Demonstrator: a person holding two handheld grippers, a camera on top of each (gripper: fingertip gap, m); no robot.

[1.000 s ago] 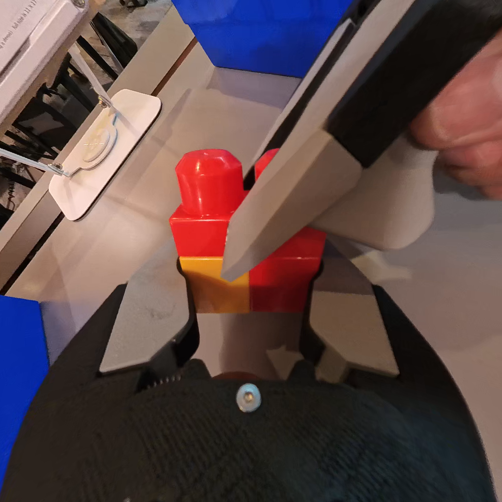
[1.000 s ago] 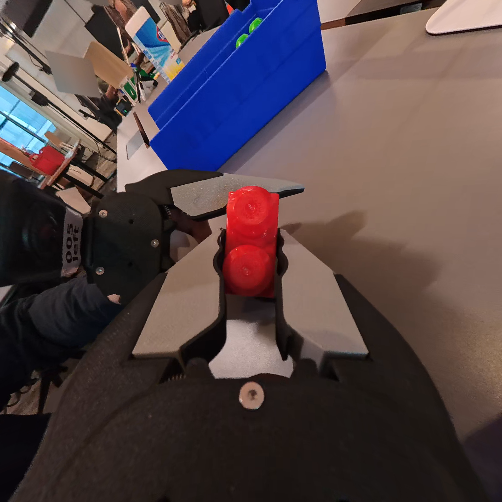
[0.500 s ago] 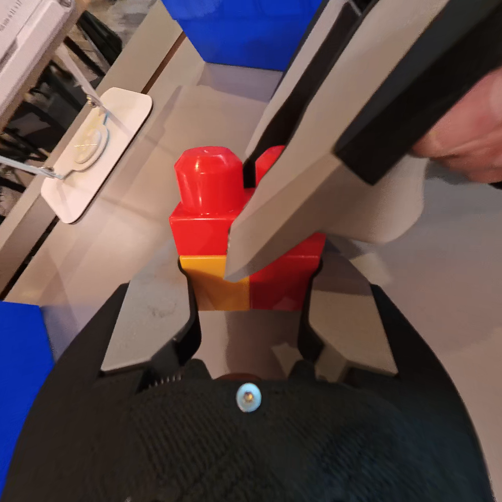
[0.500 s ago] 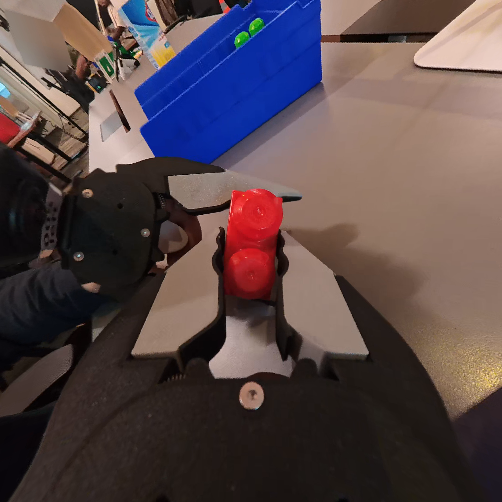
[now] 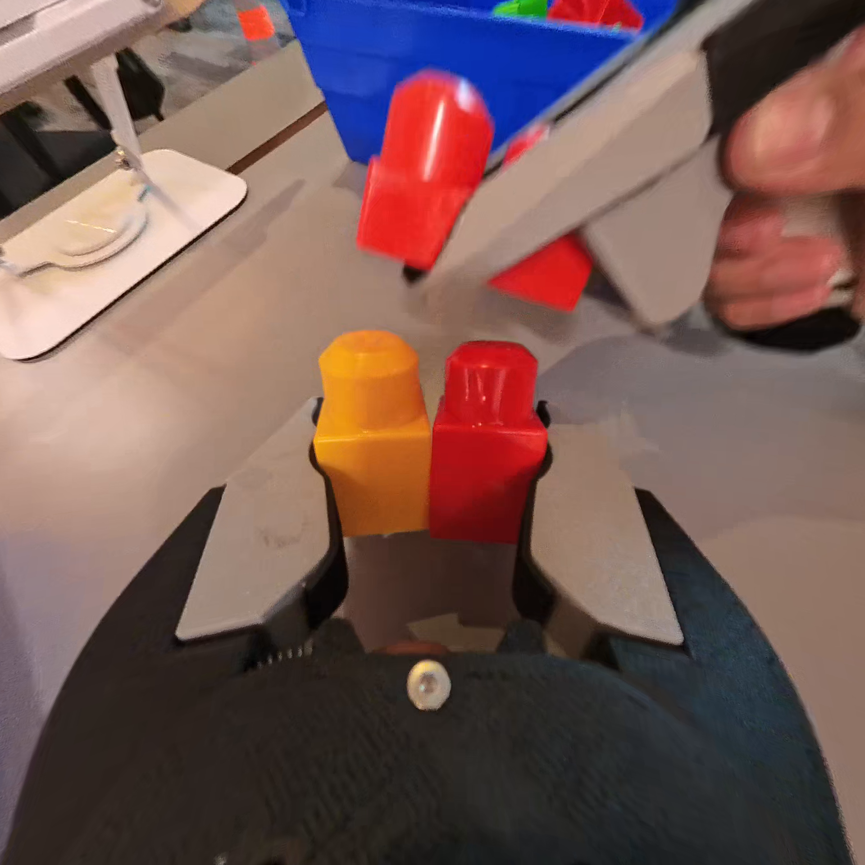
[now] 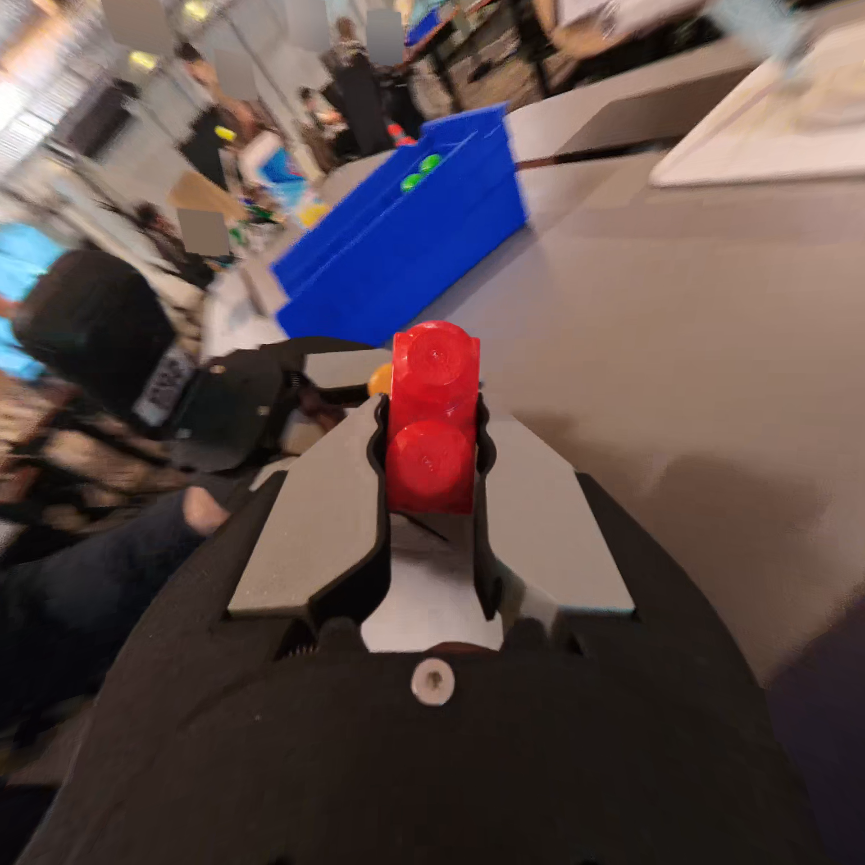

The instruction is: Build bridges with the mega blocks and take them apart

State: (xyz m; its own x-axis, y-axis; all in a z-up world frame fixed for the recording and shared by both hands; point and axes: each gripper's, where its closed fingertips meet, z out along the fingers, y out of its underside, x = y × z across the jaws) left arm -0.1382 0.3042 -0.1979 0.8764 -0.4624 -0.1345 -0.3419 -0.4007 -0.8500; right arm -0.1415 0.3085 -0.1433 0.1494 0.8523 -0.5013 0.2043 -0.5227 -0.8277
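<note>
With the right gripper [image 6: 430,449] clamping the two-stud red block [image 6: 433,421] above the pillars, the left gripper [image 5: 430,468] squeezed the orange block [image 5: 374,449] and red block [image 5: 487,463] together, best kept steady.

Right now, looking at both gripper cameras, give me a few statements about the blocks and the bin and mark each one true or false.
1. The left gripper clamps an orange block and a red block side by side. True.
2. The right gripper is empty. False: it grips a red two-stud block.
3. The red two-stud block sits on the two lower blocks. False: it is lifted clear of them.
4. The blue bin stands on the table. True.
5. The bin holds only yellow pieces. False: green ones show.
</note>
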